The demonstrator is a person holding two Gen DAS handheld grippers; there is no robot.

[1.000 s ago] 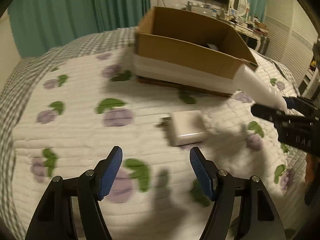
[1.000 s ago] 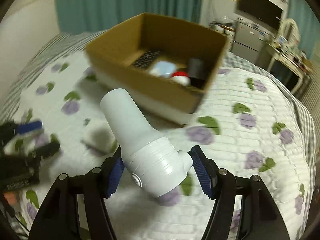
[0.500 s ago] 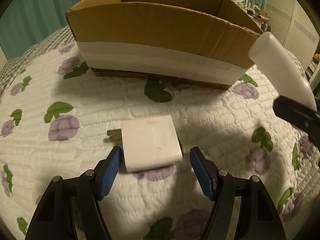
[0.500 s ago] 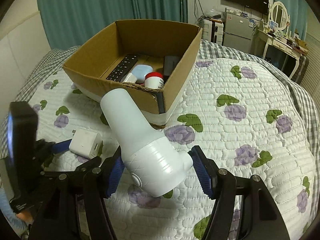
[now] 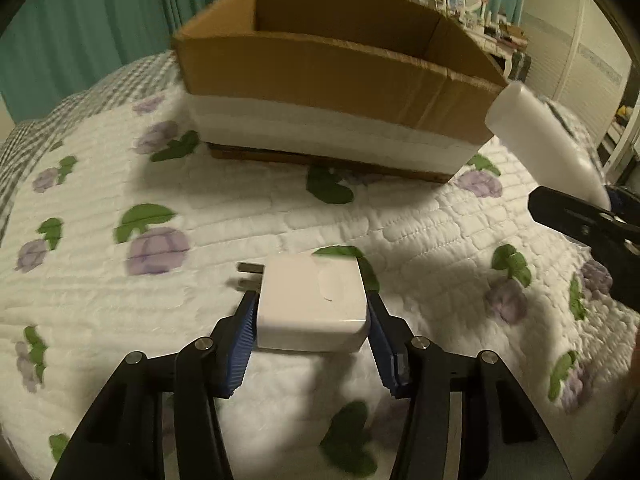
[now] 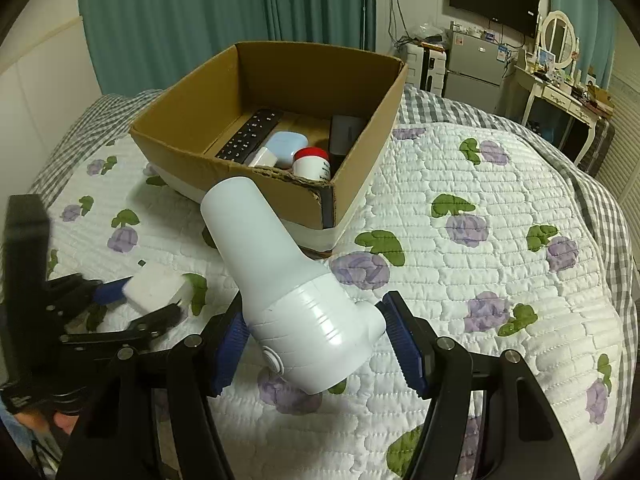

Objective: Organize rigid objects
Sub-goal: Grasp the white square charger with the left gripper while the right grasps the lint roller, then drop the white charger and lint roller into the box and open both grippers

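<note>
A bedroom with teal curtains (image 6: 224,20), one wall-mounted television (image 6: 494,0) and one dressing table with a round mirror (image 6: 558,40) frames a bed covered by a white quilt (image 6: 500,248) printed with purple flowers and green leaves. One open cardboard box (image 6: 360,160) sits on the quilt toward twelve o'clock in both views. Inside it five things can be counted: one black remote (image 6: 248,136), one pale blue case (image 6: 285,146), one small white block (image 6: 263,157), one white jar with a red lid (image 6: 311,163) and one dark flat object (image 6: 346,134).

The left tool (image 5: 312,320) is closing its two blue pads onto the sides of one white charger (image 5: 312,304), which lies on the quilt at six o'clock from the box, its prongs pointing to nine o'clock. The pads meet the charger's sides.

The right tool (image 6: 316,340) is clamped on the wide end of one white handheld appliance (image 6: 288,280), whose narrow end rises toward eleven o'clock, near the box's front wall.
</note>
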